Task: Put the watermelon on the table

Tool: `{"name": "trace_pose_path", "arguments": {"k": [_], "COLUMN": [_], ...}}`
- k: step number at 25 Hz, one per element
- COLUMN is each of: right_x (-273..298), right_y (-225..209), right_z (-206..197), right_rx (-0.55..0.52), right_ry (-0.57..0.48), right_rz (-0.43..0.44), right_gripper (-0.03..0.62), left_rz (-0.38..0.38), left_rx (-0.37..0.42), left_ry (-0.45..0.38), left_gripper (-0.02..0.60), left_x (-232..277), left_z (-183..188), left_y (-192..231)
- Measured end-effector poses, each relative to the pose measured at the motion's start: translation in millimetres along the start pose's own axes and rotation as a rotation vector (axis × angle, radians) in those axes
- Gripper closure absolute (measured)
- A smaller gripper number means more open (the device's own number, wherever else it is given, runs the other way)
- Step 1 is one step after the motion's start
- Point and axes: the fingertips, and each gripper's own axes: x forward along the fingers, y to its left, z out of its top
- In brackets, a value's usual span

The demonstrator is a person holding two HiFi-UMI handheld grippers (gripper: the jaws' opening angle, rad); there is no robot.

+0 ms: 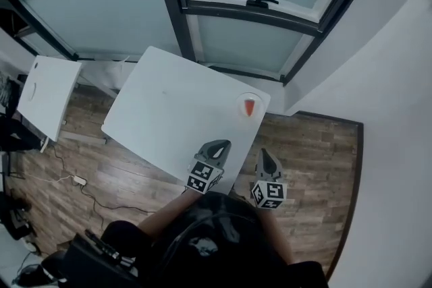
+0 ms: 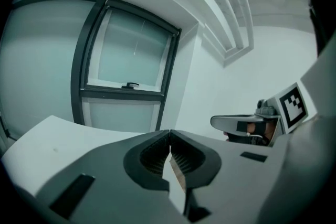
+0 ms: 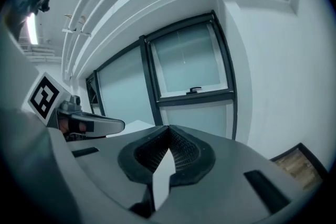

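Note:
In the head view a red watermelon slice (image 1: 249,107) lies on a small white plate (image 1: 249,97) at the near right corner of the white table (image 1: 175,114). My left gripper (image 1: 221,145) hovers over the table's near edge, a little short of the plate. Its jaws are shut with nothing between them (image 2: 169,132). My right gripper (image 1: 264,154) hangs just off the table's edge over the wooden floor, below the plate, also shut and empty (image 3: 168,127). Each gripper view looks toward the window and does not show the watermelon.
A second white table (image 1: 47,94) stands at the left. Dark-framed windows (image 1: 256,10) run along the far side, and a white wall (image 1: 398,98) closes the right. Cables and a power strip (image 1: 79,180) lie on the wooden floor (image 1: 307,152).

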Motion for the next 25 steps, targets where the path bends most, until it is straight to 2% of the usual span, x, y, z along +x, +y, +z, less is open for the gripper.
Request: {"name": "trace_pose_path", "arguments": {"k": [8, 12, 16, 21, 25], "right_x": [-26.5, -38.5, -40.3, -38.0, -37.3], "right_y": [25.3, 44.7, 37.9, 40.5, 63.6], "right_z": [-11.6, -23.0, -19.1, 0.0, 6.6], "right_rx": [-0.042, -0.060, -0.038, -0.045, -0.002], "right_ry": [0.003, 0.002, -0.022, -0.056, -0.067], "right_rz": [0.105, 0.174, 0.156, 0.120, 0.154], "right_gripper": [0.582, 0.582, 0.582, 0.582, 0.582], "left_rz": [0.060, 0.066, 0.060, 0.032, -0.002], "left_rx": [0.007, -0.029, -0.018, 0.019, 0.034], "left_ry": [-0.022, -0.022, -0.030, -0.056, -0.043], "left_gripper": [0.578, 0.578, 0.578, 0.578, 0.578], "left_x": [-32.0, -43.7, -44.7, -47.5, -53.0], "left_z": [-12.4, -27.2, -26.9, -3.5, 6.9], "left_y": [-29.6, -37.8, -38.5, -27.3, -23.0]}}
